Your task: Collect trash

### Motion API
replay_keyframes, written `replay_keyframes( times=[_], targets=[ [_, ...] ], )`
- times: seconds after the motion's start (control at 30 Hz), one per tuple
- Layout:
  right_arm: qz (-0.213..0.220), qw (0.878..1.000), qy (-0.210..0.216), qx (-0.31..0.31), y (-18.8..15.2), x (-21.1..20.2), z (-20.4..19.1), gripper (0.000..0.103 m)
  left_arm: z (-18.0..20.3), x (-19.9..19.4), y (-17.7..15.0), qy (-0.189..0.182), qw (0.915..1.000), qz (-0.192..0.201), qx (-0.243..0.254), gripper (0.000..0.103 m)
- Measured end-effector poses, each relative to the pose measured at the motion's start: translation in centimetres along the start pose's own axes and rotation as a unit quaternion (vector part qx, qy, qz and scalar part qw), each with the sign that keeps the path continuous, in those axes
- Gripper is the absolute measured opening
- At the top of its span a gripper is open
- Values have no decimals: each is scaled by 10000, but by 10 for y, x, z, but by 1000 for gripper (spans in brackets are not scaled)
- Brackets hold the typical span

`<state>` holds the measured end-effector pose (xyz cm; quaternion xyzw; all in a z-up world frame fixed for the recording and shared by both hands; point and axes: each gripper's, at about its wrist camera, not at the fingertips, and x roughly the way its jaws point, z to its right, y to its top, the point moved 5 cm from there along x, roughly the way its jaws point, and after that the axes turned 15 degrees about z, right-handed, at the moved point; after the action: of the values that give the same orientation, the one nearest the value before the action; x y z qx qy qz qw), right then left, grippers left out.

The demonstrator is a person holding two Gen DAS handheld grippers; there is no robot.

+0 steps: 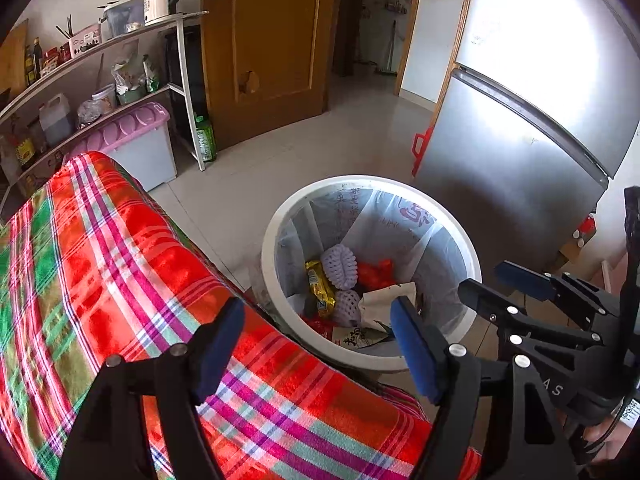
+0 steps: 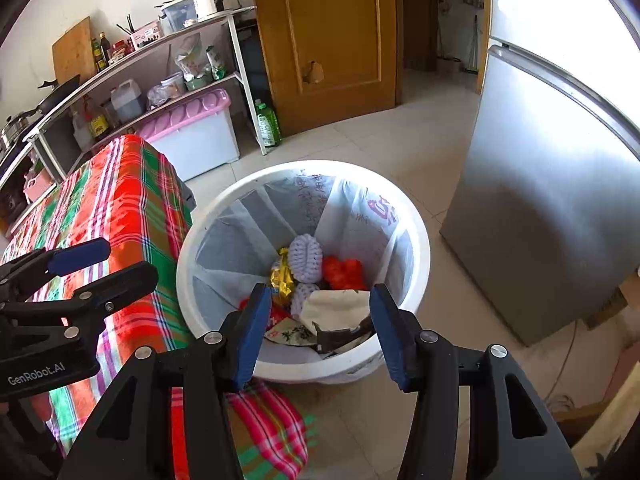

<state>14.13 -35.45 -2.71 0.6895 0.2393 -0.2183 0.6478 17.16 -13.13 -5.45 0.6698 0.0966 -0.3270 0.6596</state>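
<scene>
A white trash bin with a plastic liner stands on the floor beside the plaid-covered table. Inside lie purple foam fruit nets, a yellow wrapper, an orange-red bag and a cream paper packet. My left gripper hangs over the table's edge, open and empty. My right gripper is above the bin's near rim, open with nothing between its pads.
A silver fridge stands right of the bin. Behind the table are a shelf rack with bottles and a kettle, a pink-lidded storage box and a green bottle. A wooden door stands beyond the tiled floor.
</scene>
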Motion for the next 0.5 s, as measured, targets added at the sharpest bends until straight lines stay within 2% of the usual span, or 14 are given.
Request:
replay_keyframes(
  times=[0.13, 0.4, 0.5],
  targets=[
    [203, 9998, 10, 83, 2, -17, -6, 52, -3, -18, 1, 103, 9997, 204, 83, 79],
    [746, 9968, -258, 79, -3, -60, -19, 53, -14, -59, -9, 404, 9974, 590, 24, 79],
    [797, 9961, -342, 127, -9, -71, -21, 53, -12, -71, -14, 387, 9971, 657, 21, 79]
  ],
)
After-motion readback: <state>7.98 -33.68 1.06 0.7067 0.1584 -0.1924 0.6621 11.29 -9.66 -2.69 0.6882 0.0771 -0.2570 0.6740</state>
